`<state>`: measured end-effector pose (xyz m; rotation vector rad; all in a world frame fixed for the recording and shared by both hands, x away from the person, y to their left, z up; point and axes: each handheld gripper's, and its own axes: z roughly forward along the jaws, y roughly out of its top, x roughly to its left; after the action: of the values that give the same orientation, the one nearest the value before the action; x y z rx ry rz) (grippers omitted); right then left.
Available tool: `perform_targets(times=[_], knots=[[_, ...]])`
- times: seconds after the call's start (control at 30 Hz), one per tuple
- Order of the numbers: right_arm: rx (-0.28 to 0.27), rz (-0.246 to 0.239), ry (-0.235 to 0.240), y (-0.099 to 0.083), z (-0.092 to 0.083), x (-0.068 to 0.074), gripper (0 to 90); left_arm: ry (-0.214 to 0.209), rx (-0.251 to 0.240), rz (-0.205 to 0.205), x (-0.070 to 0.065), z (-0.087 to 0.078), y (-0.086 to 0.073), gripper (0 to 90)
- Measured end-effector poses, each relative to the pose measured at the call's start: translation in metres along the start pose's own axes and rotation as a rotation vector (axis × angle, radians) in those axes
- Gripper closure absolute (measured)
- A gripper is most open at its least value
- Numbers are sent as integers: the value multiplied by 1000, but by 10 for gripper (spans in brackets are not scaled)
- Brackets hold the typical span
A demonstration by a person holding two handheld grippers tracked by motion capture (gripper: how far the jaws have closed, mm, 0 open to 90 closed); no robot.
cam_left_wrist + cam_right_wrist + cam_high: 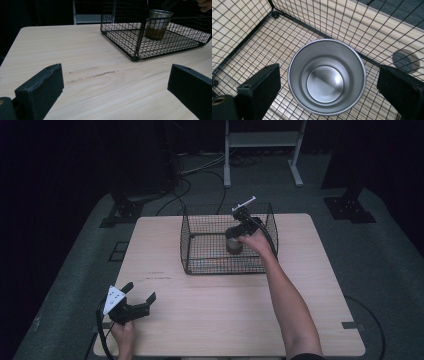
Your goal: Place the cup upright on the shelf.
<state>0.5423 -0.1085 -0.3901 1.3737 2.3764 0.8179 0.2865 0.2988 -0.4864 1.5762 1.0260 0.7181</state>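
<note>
A steel cup (234, 245) stands upright and empty inside a black wire basket (200, 247) at the table's far middle. My right gripper (234, 234) hangs over the basket, pointing down at the cup. In the right gripper view the cup (327, 76) sits between the two jaws, which stand wide apart and clear of its rim, so my right gripper (328, 82) is open. My left gripper (141, 293) rests low near the table's front left corner, open with nothing in it. The left gripper view shows the cup (158, 24) behind the basket's mesh (136, 47).
The light wooden table (225, 320) has bare surface in front of the basket and to both sides. A round cable hole (405, 60) lies in the tabletop just past the basket's wall. A white metal frame (262, 142) and cables stand on the floor beyond.
</note>
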Motion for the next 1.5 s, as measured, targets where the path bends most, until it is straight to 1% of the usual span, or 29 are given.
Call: perform_targets(times=[0.07,0.13,0.2,0.27,0.4,0.43,0.47,0.5,0.57,0.6,0.73,0.77,0.83,0.87,0.93,0.97,1.03,1.1,1.13,1.23,1.27,1.3,1.33,1.37,1.4,1.43,1.47,1.5], knots=[[-18,3,11,1,-5,-2,50,1,1,0,0,0,0,0],[-23,4,13,0,-7,-2,50,2,1,3,0,1,0,0],[-22,11,19,0,-9,-2,50,0,3,5,0,1,0,0],[-21,3,14,0,-10,-2,50,0,2,3,0,1,1,0],[-26,4,17,0,-17,1,50,-1,1,4,0,1,0,0],[-37,-1,26,-1,-22,2,52,-3,3,6,0,1,0,0],[-37,-1,26,-1,-22,2,52,-3,3,6,0,1,0,0],[-50,-6,30,-1,-28,3,54,-5,6,12,0,0,1,0],[-57,-9,30,-1,-31,3,54,-4,9,12,0,0,1,0],[-63,-10,32,-1,-35,3,56,-4,4,5,0,0,0,0],[-64,-11,37,-2,-39,1,56,-1,4,4,0,0,0,0],[-62,-4,39,-2,-39,1,57,-1,4,6,-1,0,0,0],[-49,-23,27,-4,-40,1,57,-3,6,9,-1,0,0,0],[-49,-23,27,-4,-40,1,57,-3,6,9,-1,0,0,0],[-53,-23,32,-6,-42,1,61,-4,6,10,-1,1,0,0],[-55,-34,33,-9,-44,1,63,-7,8,12,-1,1,0,0],[-57,-35,42,-11,-46,2,63,-7,7,13,-1,1,1,0],[-62,-49,43,-13,-50,3,63,-7,7,15,-1,1,0,0],[-62,-49,43,-13,-50,3,63,-7,7,15,-1,1,0,0],[-79,-58,55,-17,-58,5,65,-7,8,15,-1,1,0,0],[-88,-70,65,-20,-64,7,65,-8,8,14,-1,1,0,0],[-88,-70,65,-20,-64,7,65,-8,8,14,-1,1,0,0],[-102,-68,83,-23,-69,8,65,-8,8,14,-1,1,0,0],[-108,-75,87,-24,-72,10,65,-8,8,15,-2,1,0,0],[-111,-85,81,-26,-75,11,65,-9,8,15,-2,1,0,0],[-111,-85,81,-26,-75,11,65,-9,8,15,-2,1,0,0],[-116,-98,87,-30,-79,12,65,-8,9,15,-2,1,0,0],[-120,-96,96,-32,-81,13,65,-8,9,15,-2,1,0,0]])
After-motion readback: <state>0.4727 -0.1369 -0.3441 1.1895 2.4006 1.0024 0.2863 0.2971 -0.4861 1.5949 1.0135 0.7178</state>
